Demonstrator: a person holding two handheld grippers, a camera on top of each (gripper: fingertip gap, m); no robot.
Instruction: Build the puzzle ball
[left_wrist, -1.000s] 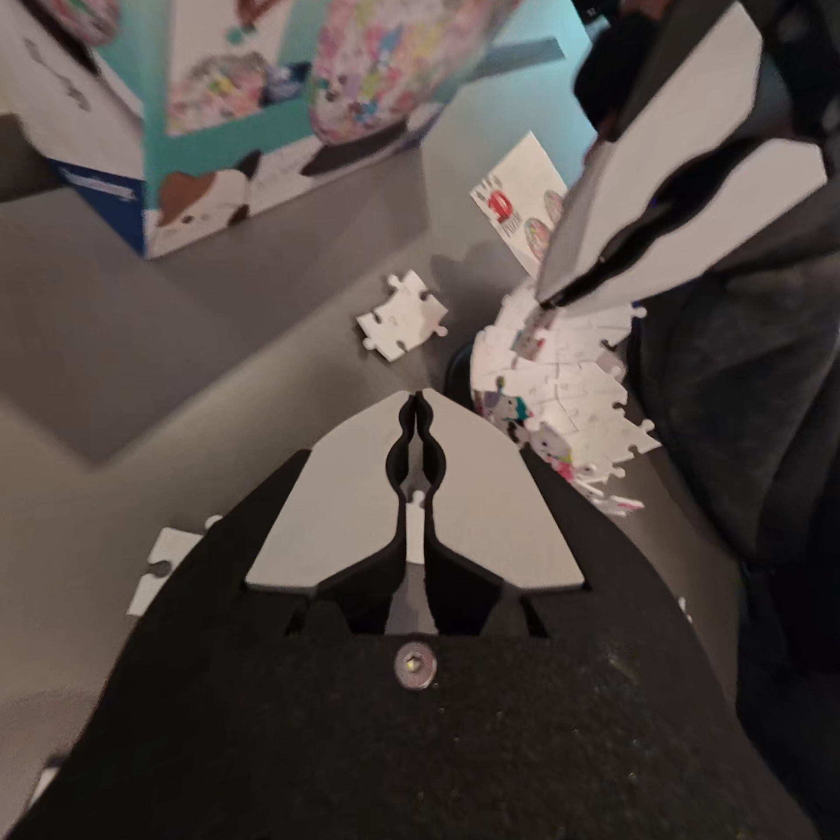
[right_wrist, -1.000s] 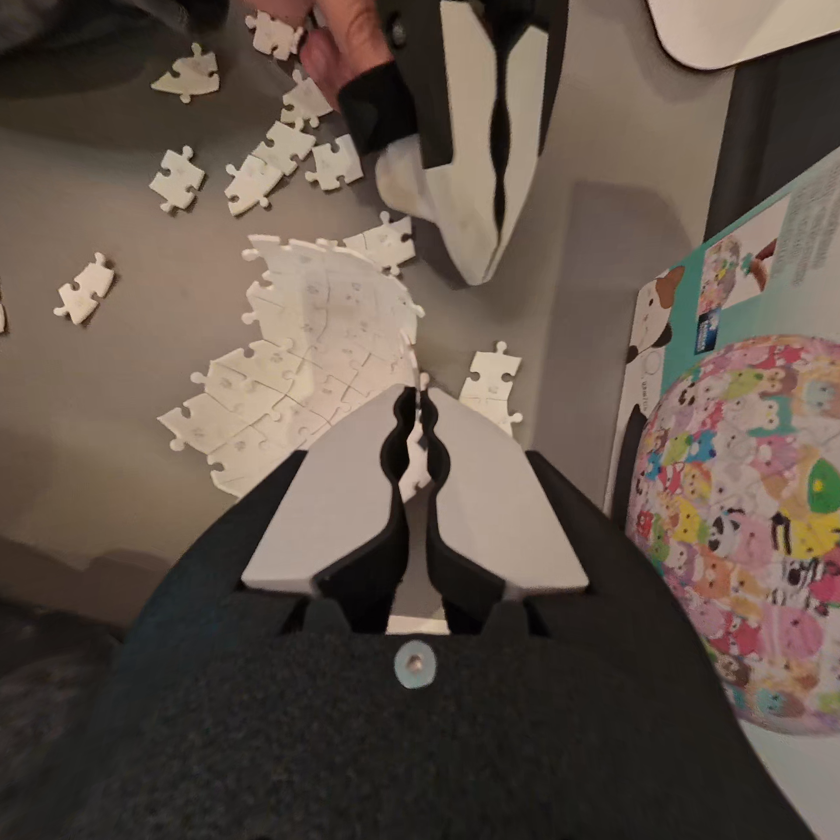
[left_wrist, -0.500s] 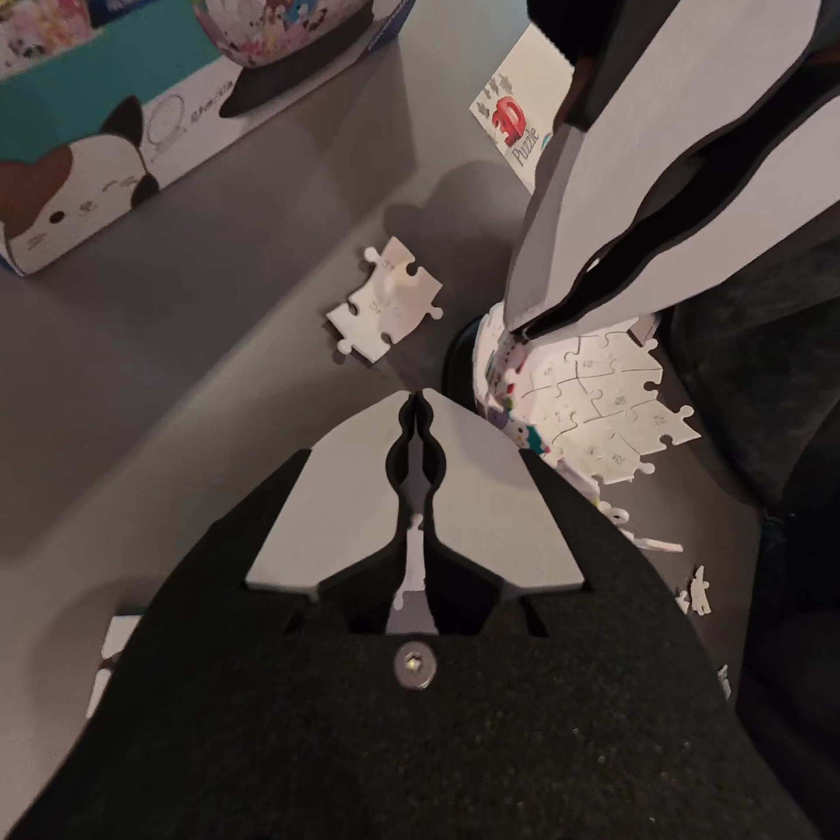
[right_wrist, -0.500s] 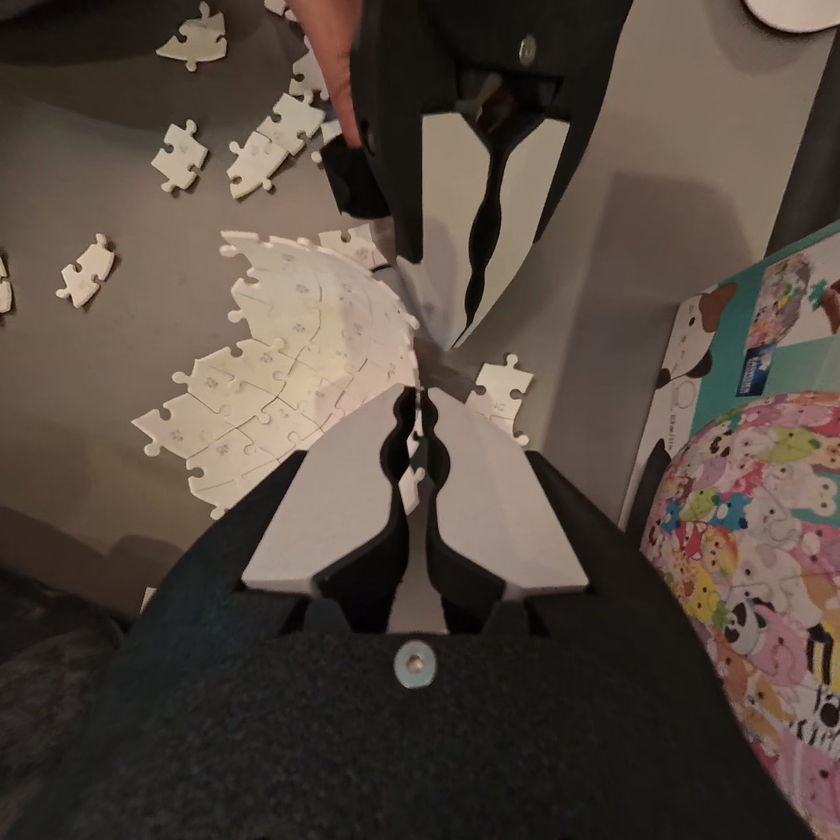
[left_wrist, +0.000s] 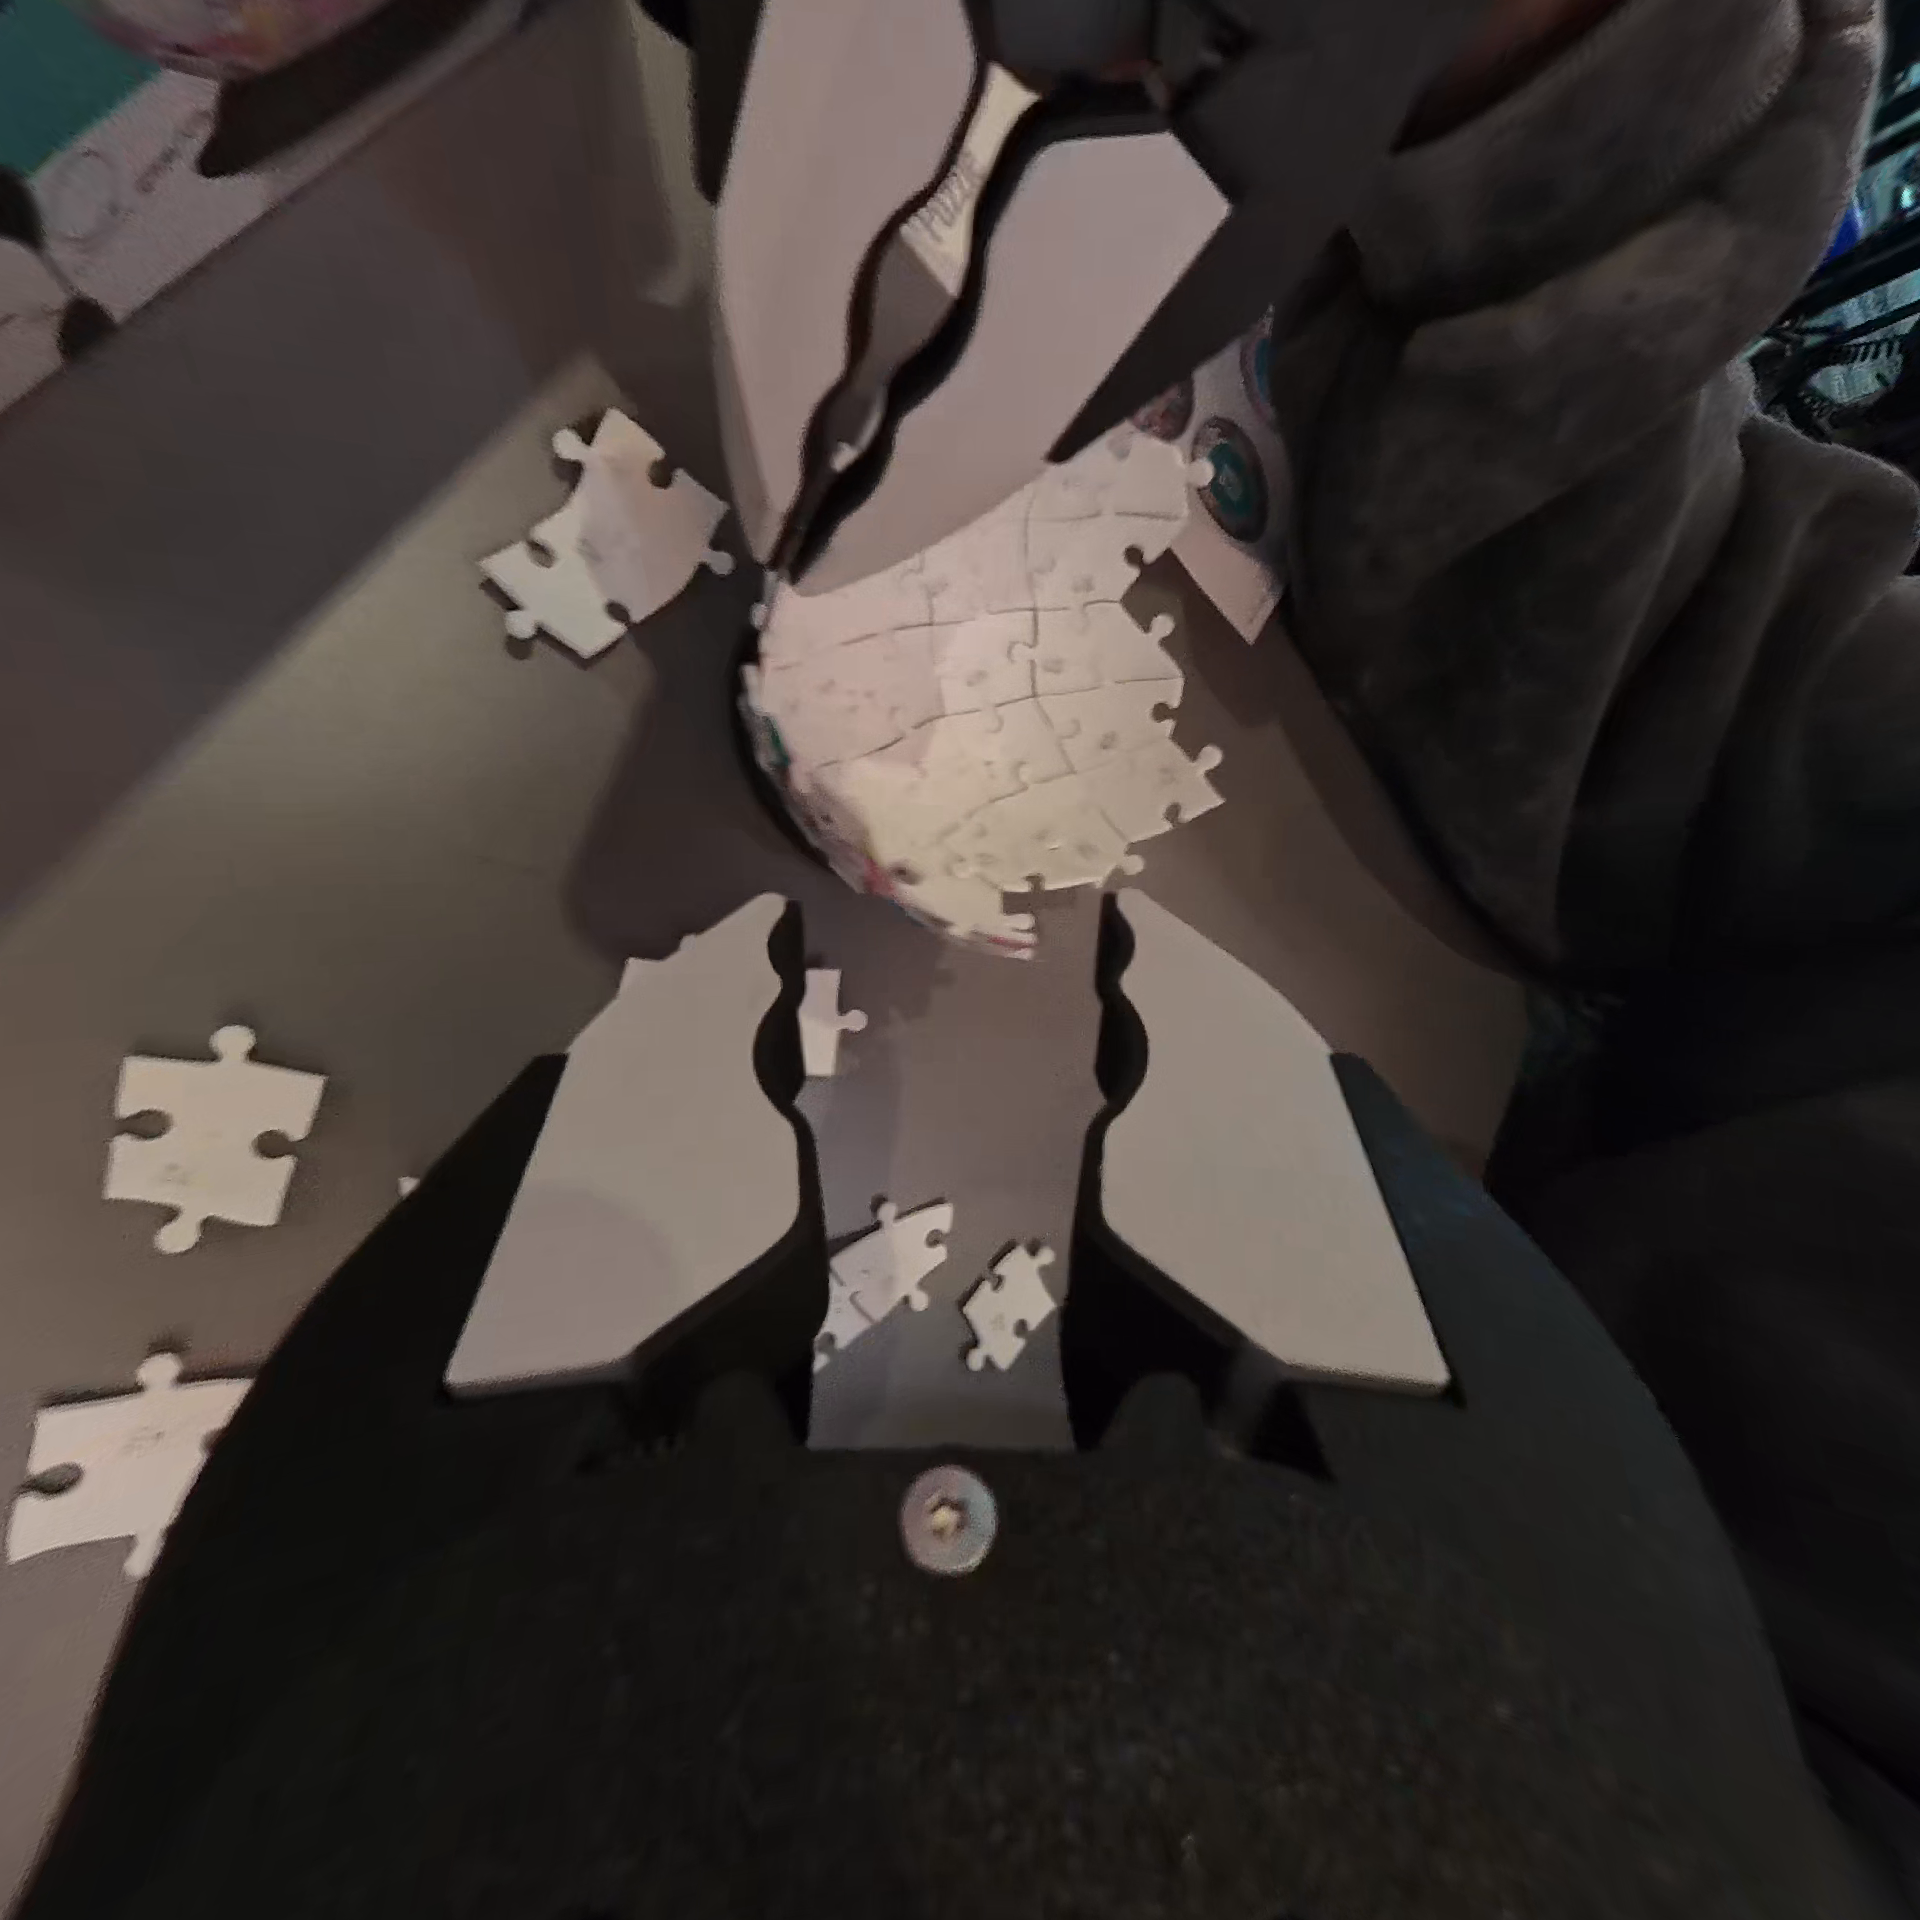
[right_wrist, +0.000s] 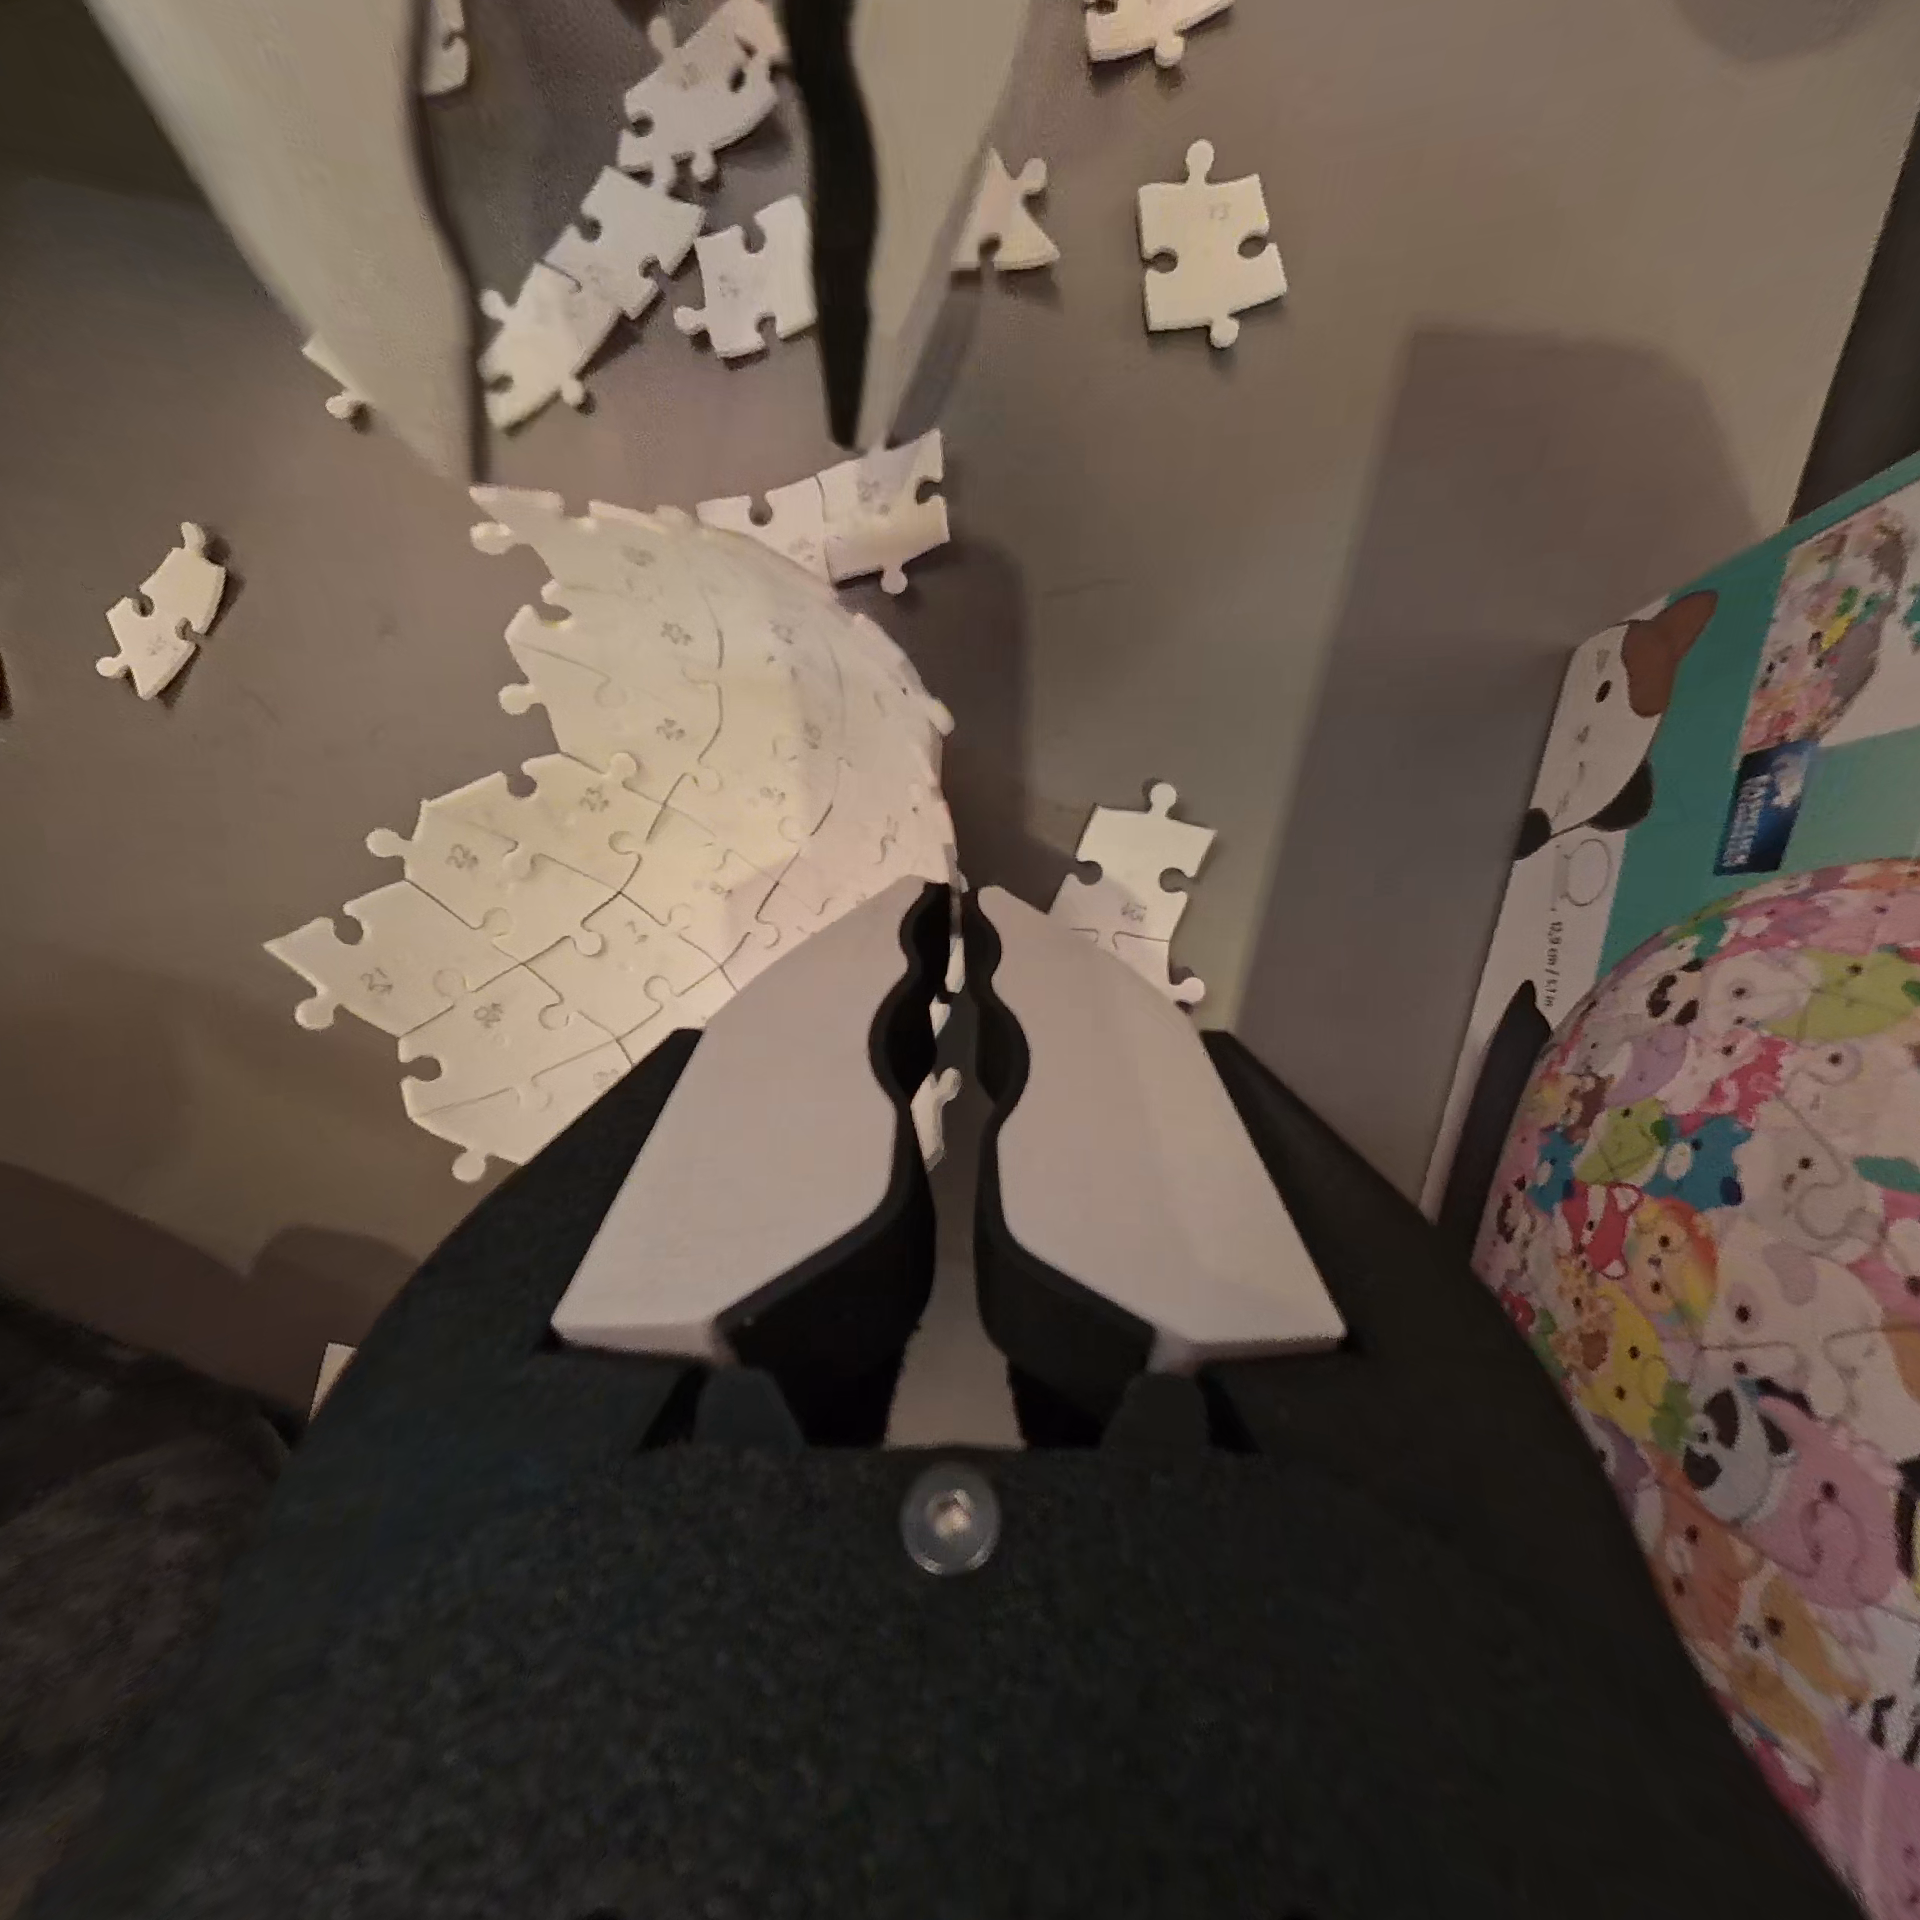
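Observation:
The partly built puzzle ball (left_wrist: 987, 727), a curved white shell of joined pieces with its blank side showing, rests on the grey table. In the right wrist view the ball (right_wrist: 675, 831) lies just left of my right gripper (right_wrist: 961, 894), which is shut on its near edge. In the left wrist view the right gripper (left_wrist: 774, 561) comes down from above onto the shell's far left rim. My left gripper (left_wrist: 945, 914) is open and empty just short of the shell. In the right wrist view the left gripper (right_wrist: 665, 447) hangs open beyond the ball.
Loose white pieces lie scattered on the table (left_wrist: 208, 1132) (right_wrist: 1210, 249), with a joined pair (left_wrist: 613, 530) beside the ball. The puzzle box (right_wrist: 1714, 1039) stands at the right. A printed leaflet (left_wrist: 1226, 499) lies behind the ball. Dark fabric (left_wrist: 1662, 727) fills the right side. The tips of one gripper are about 8 cm away from the tips of the other.
My left gripper has opened wide and moved closer to the ball; the white piece seen between its jaws before is no longer there. The right gripper stays shut on the shell's edge.

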